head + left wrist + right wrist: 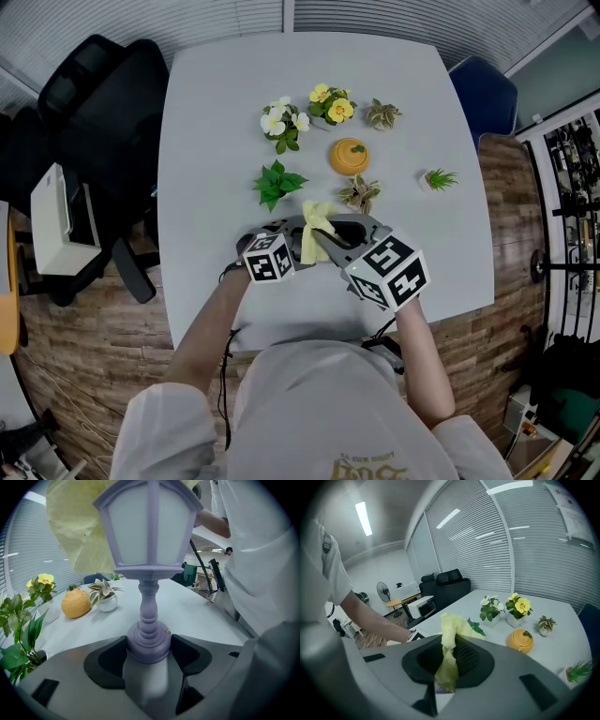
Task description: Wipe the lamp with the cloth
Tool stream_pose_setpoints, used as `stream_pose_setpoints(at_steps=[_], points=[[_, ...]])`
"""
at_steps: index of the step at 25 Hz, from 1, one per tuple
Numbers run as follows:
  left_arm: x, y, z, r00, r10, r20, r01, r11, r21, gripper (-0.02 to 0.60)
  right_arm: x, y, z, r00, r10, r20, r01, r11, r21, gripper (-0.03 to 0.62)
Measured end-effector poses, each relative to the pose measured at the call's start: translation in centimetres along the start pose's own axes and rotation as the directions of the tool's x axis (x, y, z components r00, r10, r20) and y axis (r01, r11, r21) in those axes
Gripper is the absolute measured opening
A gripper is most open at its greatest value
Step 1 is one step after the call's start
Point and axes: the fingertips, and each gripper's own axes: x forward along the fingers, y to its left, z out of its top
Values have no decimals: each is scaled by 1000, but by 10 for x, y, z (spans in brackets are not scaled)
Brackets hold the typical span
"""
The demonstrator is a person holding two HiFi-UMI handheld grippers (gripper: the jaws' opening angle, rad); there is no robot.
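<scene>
A: Left gripper is clamped on the lamp by its round base. The stem and lantern shade stick out past the jaws. Purple frame, white panes.
B: Cloth?
A: Right there: yellow cloth up against the shade's left side, over the near part of the table. Right gripper has it pinched, with one thin fold between the jaws and the rest bunched out front.
B: Risks?
A: Two, I'd guess. The lamp is gripped only at the foot, so a sideways push on the shade levers it. It could twist or slip out. And that fold is thin. Drag it hard over the shade's ridges and it may pull free.
B: Clutter?
A: Nearest plants sit just beyond the grippers. A wide swing could tip one.
B: Count.
A: One lamp, one cloth, two grippers. Six small potted plants: leafy green plant, white-flowered plant, yellow-flowered plant, near variegated plant, far variegated plant, grassy plant. One orange fruit-shaped jar. Two chairs: black chair on the left, blue chair on the right.
</scene>
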Motion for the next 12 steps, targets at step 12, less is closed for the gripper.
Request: stream_pose_setpoints(at_steps=[12], points=[[0,-1,1,1000,0,0,0,1000,-2,301,-5,15,0,997,-77,26,81,977,-199,57]])
